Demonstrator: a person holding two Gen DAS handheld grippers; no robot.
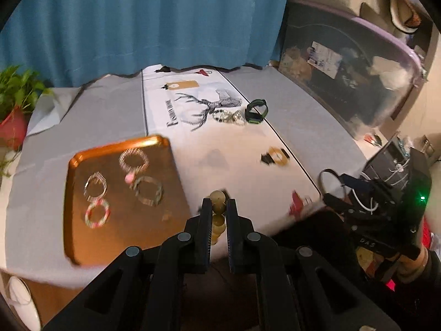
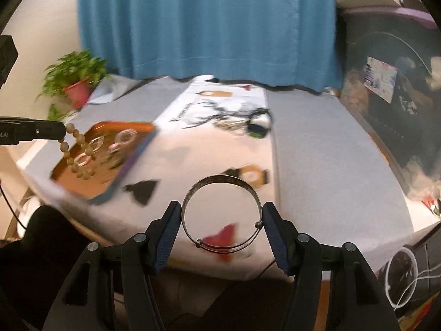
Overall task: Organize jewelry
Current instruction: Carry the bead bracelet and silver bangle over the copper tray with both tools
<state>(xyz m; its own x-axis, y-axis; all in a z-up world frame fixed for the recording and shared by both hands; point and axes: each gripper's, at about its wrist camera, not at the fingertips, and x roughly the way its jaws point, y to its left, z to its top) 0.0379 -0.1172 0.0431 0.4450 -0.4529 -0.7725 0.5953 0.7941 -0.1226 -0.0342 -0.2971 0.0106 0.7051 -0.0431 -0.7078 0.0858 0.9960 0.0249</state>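
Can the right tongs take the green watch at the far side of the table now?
Probably not now. The right tongs are already shut on a silver bangle, so they have no free grip. The path over the cloth to the green watch looks clear otherwise.

You are looking at a blue curtain hanging behind a grey tablecloth, whose white middle strip is showing a black deer print. The tray is glowing orange, carrying striped silver bracelets and a pink-and-green one. You are gripping tan wooden beads in the black left gripper and a silver bangle between the right gripper's blue pads. A green plant is sitting in a red pot.
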